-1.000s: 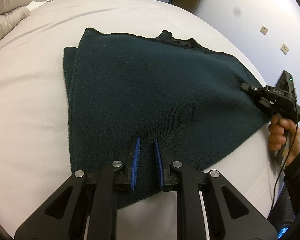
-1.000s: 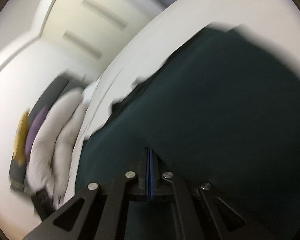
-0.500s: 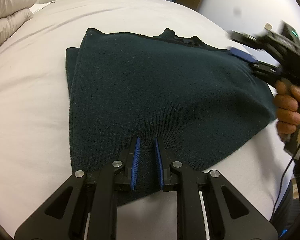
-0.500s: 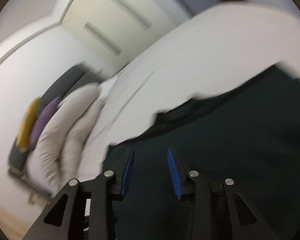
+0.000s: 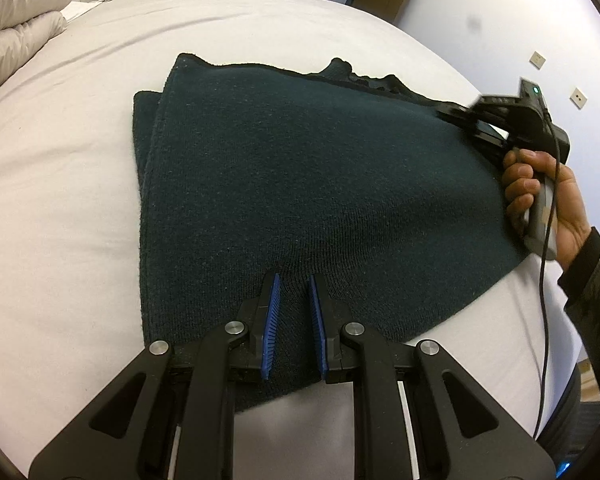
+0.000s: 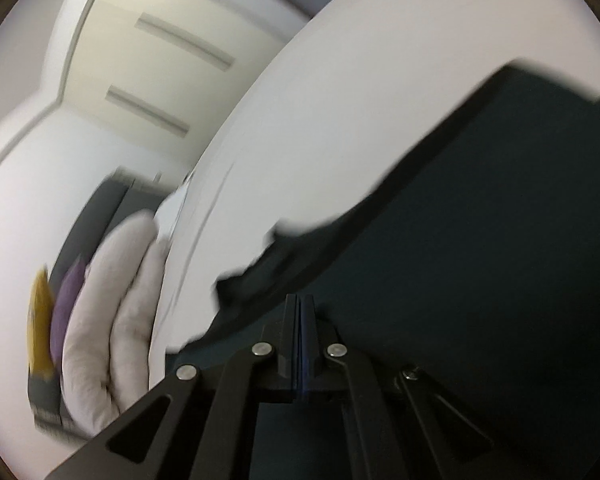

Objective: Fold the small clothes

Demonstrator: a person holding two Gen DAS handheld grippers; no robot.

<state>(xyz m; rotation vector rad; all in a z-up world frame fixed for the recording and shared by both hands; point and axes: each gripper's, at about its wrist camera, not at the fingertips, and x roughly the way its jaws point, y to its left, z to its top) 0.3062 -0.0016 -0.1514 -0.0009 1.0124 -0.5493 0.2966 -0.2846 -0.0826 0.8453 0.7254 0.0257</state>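
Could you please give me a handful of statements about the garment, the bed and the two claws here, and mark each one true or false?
1. The dark green knitted garment lies folded on the white bed sheet. True.
2. The left claw is raised well clear of the garment. False: its blue pads rest at the garment's near edge, a small gap between them.
3. The right claw stands wide open. False: its pads are pressed together.
4. A bare hand holds the right claw's handle at the garment's right side. True.
5. The garment is bright red. False: it is dark green.
6. Pale folded bedding sits at the bed's far left. True.
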